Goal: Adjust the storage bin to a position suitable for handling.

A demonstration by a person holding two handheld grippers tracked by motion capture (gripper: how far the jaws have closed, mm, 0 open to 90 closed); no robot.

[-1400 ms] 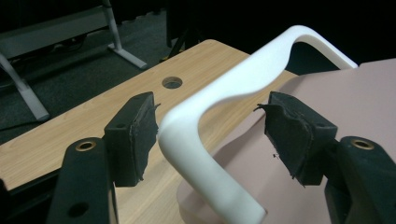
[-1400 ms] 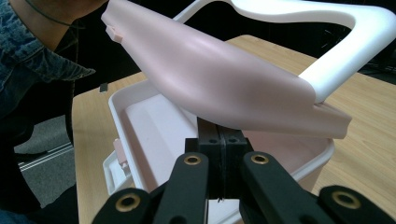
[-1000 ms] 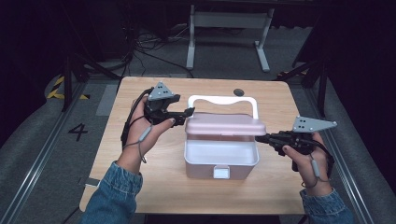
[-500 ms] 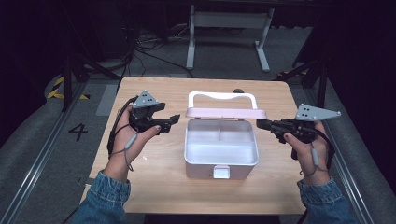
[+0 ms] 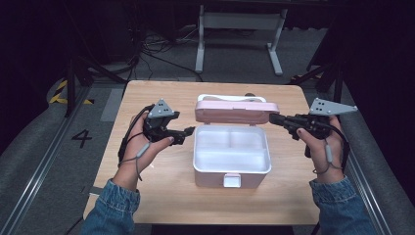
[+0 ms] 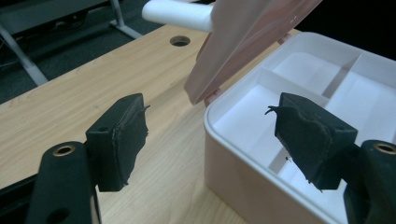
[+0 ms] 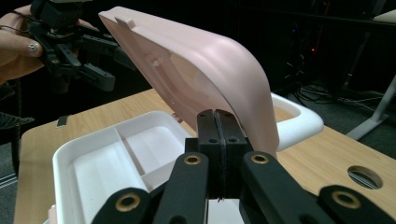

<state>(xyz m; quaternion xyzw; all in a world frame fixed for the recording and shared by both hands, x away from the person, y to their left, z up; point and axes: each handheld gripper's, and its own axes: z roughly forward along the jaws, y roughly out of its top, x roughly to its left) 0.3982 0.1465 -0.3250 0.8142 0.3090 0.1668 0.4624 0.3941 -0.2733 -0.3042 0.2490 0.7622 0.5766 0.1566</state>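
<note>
High view | right gripper (image 5: 272, 117) jaws together under pink lid (image 5: 235, 111) edge | left gripper (image 5: 190, 133) jaws apart, just opening

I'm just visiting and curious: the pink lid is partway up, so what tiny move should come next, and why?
Probably the right gripper, shut and touching the lid's edge, should nudge it further back. The lid stands tilted above the white box, not yet resting open. The left gripper, whose jaws have just been opening with nothing between them, sits beside the box.
</note>
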